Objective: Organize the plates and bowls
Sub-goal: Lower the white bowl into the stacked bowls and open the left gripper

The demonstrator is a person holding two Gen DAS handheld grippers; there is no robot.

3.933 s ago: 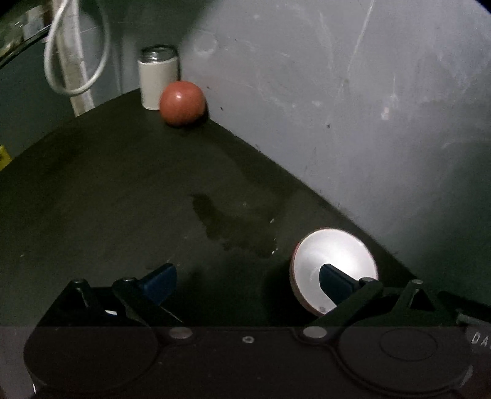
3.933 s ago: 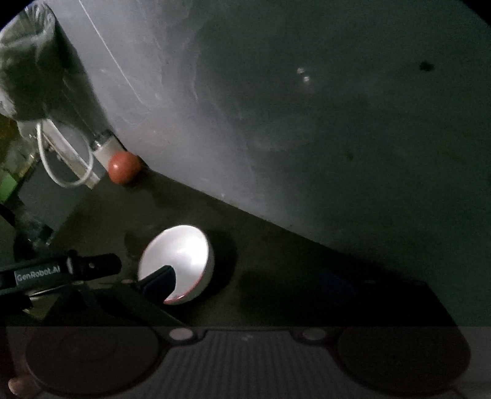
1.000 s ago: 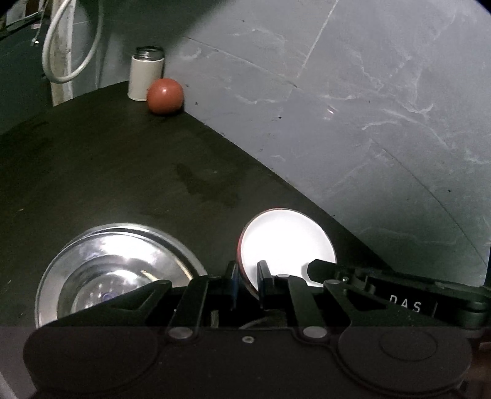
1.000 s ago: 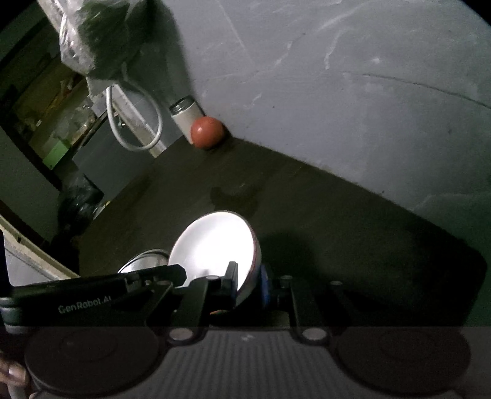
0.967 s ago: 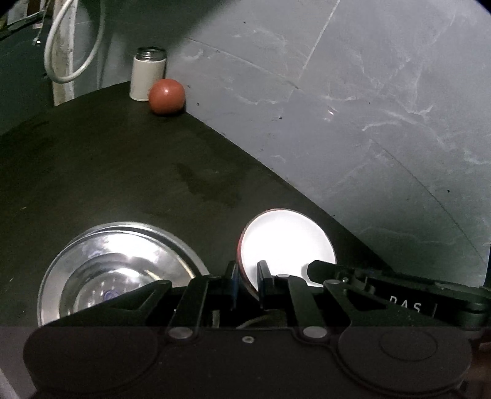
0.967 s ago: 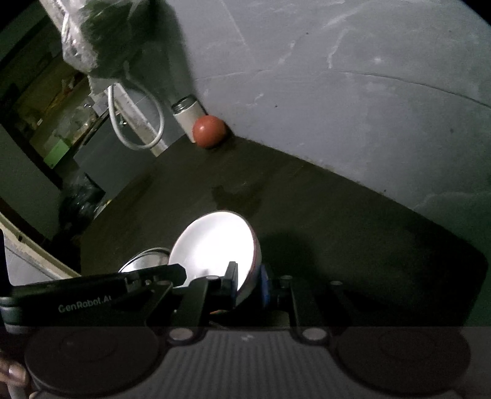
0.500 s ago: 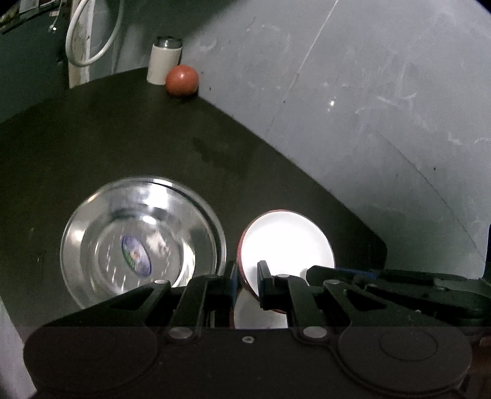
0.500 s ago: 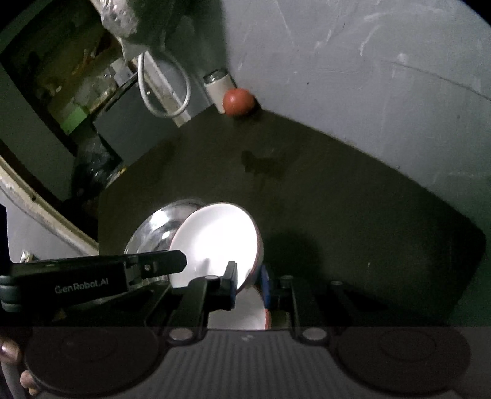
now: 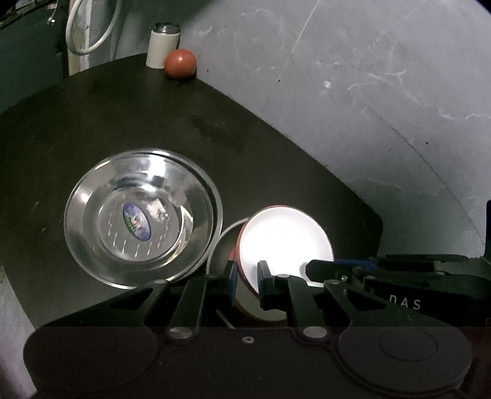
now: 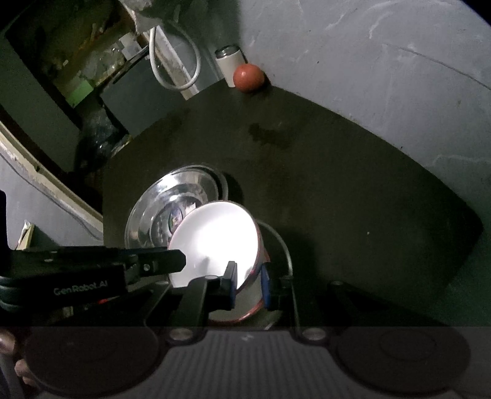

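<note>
A white bowl with a red outside [image 9: 285, 239] is held up over the dark table, with both grippers clamped on its rim. My left gripper [image 9: 246, 273] is shut on its near left rim; my right gripper [image 10: 249, 284] is shut on the opposite rim of the same bowl [image 10: 214, 242]. A second red-rimmed bowl [image 9: 264, 310] sits below it [image 10: 233, 310], inside a thin-rimmed dish [image 9: 221, 242]. A shiny steel plate [image 9: 141, 218] with a sticker lies on the table to the left [image 10: 172, 208].
A red ball [image 9: 180, 63] and a white canister [image 9: 162, 44] stand at the table's far corner by the grey wall [image 9: 368, 92]. A white cable loop [image 9: 89, 27] hangs beyond the table edge. Cluttered shelves [image 10: 76, 70] are at far left.
Both grippers closed on the white bowl and lifted it together. The view has risen, and the steel plate and the bowl beneath came into view.
</note>
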